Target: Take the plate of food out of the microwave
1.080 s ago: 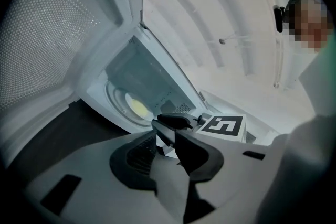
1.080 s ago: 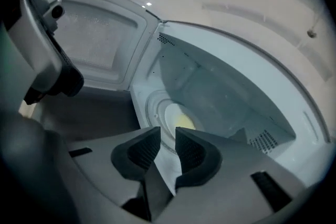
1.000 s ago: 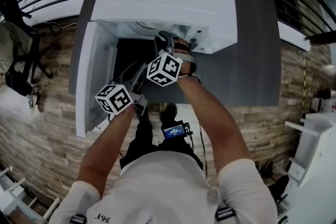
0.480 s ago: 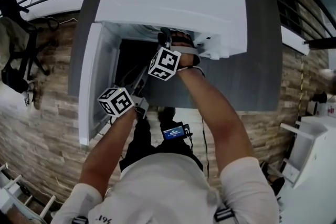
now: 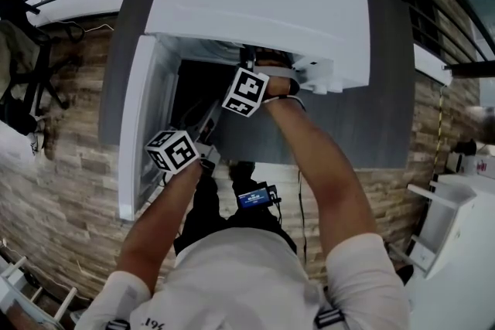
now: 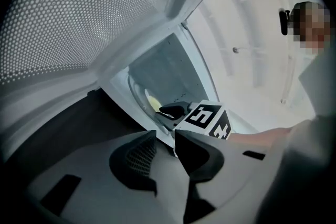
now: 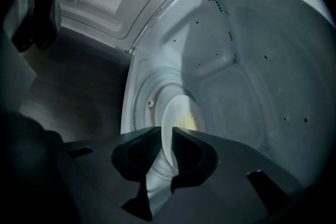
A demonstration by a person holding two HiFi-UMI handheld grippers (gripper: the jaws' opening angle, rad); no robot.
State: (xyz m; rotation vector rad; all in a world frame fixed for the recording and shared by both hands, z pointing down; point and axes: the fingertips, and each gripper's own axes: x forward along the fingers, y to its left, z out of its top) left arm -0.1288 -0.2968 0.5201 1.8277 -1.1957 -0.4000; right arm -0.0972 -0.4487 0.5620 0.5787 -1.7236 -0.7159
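A white microwave (image 5: 255,4) stands open, its door (image 5: 139,120) swung out to the left. On the glass turntable (image 7: 137,97) inside lies a white plate (image 7: 176,110) with yellow food (image 7: 188,120). My right gripper (image 7: 167,136) reaches into the cavity and is shut on the plate's near rim, one jaw above it and one below. In the head view the right gripper (image 5: 249,58) is half hidden under the microwave's top edge. My left gripper (image 6: 165,139) hangs by the door's inner face, jaws slightly apart and holding nothing. The left gripper view shows the plate (image 6: 149,99) beyond the right gripper (image 6: 170,109).
The microwave sits on a dark grey counter (image 5: 379,89) above a stone-pattern wall face (image 5: 69,189). The door's perforated window (image 6: 68,13) is close on the left. A white cabinet (image 5: 456,243) stands at the right.
The head view has shifted a little. The right hand sits slightly deeper under the microwave's top edge; the left gripper stays by the door.
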